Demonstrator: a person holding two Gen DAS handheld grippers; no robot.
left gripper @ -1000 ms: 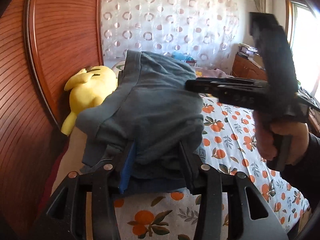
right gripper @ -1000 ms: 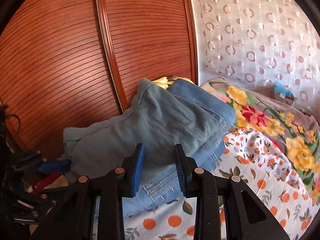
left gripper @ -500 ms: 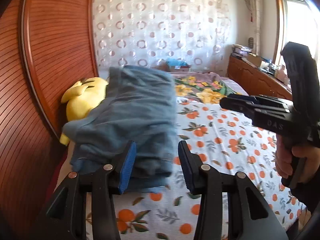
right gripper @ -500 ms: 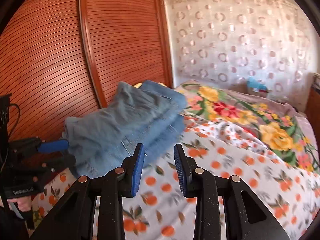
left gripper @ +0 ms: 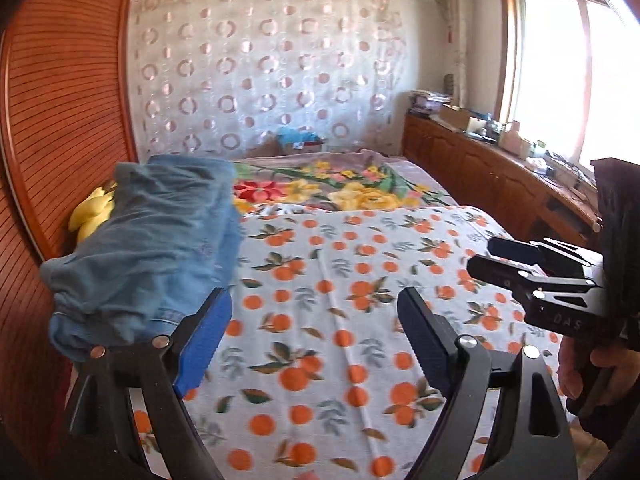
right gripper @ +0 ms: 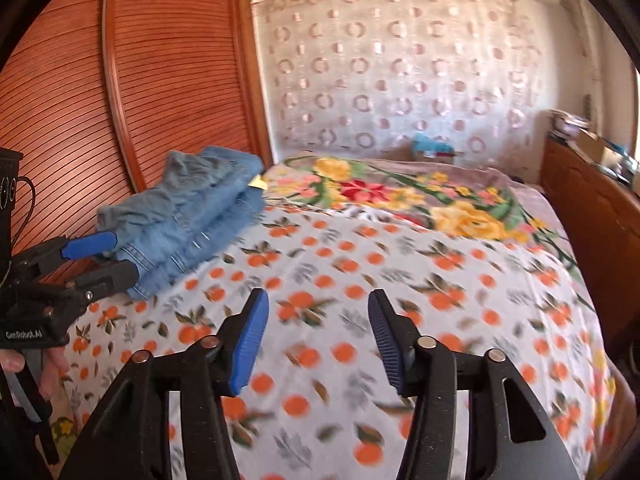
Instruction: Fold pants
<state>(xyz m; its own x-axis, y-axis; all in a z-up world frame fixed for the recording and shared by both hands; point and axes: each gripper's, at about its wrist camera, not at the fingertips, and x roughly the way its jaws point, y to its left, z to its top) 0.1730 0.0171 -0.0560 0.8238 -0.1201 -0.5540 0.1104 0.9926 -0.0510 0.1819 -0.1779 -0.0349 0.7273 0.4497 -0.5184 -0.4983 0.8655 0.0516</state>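
The folded blue jeans lie in a stack on the orange-print bedsheet, against the wooden headboard. My left gripper hangs over the sheet just right of the stack's near end. Its jaws are opening wide and nothing is between them. In the right wrist view the jeans sit at the far left, and the left gripper stands by their near edge. My right gripper is farther right above the bare sheet, jaws opening, empty. The left wrist view also shows the right gripper at the right, in a hand.
A yellow plush toy lies behind the jeans by the slatted headboard. A floral blanket covers the far part of the bed. A wooden cabinet with clutter runs along the right side under a window.
Both grippers let go of the folded jeans and drew back to the right over the sheet. Their jaws now stand wider. The jeans stay in place by the headboard.
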